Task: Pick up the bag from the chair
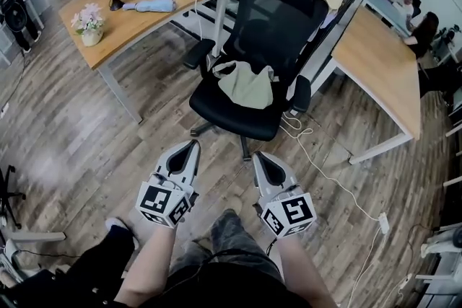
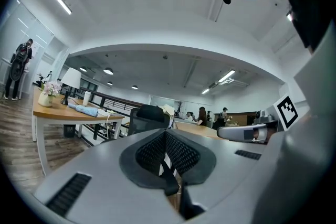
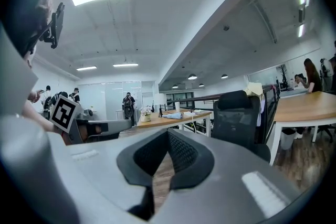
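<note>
Two closed, empty tools, left tool [image 1: 193, 146] and right tool [image 1: 259, 156], aimed side by side toward 12 o'clock | pale cloth bag [image 1: 247, 85] slumped on black mesh office chair [image 1: 238, 115], well apart | apparently lined up, reach not yet begun.

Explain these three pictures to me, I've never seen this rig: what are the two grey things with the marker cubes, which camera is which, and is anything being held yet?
There is no robot here: a person holds a two-jaw gripper in each hand. The head view comes from a camera on their head, looking down at the left gripper and the right gripper above a wooden floor. The other two pictures each look along one gripper's own jaws. Both are shut and hold nothing. The pale bag lies on the seat of the black chair, ahead of both grippers and untouched.
</note>
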The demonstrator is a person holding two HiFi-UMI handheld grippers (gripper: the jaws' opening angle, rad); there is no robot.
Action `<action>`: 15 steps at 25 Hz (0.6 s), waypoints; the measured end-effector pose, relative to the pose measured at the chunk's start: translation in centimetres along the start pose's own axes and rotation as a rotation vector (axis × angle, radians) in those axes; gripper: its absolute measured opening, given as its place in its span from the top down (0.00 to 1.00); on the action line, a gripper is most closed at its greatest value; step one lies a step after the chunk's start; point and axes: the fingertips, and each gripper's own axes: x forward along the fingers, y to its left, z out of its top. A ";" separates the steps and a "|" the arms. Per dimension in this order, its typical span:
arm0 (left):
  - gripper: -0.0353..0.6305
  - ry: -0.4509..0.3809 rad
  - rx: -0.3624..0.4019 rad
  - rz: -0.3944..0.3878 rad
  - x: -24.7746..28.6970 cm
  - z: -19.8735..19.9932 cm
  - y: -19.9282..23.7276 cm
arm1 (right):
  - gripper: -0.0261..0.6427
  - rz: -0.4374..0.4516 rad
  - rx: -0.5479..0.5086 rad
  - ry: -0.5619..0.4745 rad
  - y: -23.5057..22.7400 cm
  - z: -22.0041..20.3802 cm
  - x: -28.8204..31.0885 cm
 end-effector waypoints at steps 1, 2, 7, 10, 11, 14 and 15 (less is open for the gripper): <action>0.95 -0.001 0.001 -0.001 1.2 0.2 0.1 | 0.95 0.000 0.001 0.001 -0.9 0.2 0.6; 0.95 0.000 0.002 -0.003 2.3 0.4 0.2 | 0.95 0.000 0.003 0.002 -1.9 0.4 1.2; 0.95 0.003 -0.001 -0.005 7.4 0.5 0.3 | 0.95 0.004 0.007 0.002 -6.3 1.2 3.5; 0.95 0.015 -0.002 -0.002 9.6 0.1 0.3 | 0.95 0.006 0.017 0.006 -8.3 1.2 4.5; 0.95 0.020 -0.002 0.000 10.4 -0.1 0.3 | 0.95 0.008 0.020 0.009 -9.0 1.1 4.8; 0.95 0.032 -0.003 0.002 12.6 -0.6 0.4 | 0.95 0.013 0.035 0.014 -10.9 0.8 5.7; 0.95 0.035 -0.002 0.002 13.4 -0.8 0.4 | 0.95 0.014 0.043 0.015 -11.6 0.7 6.0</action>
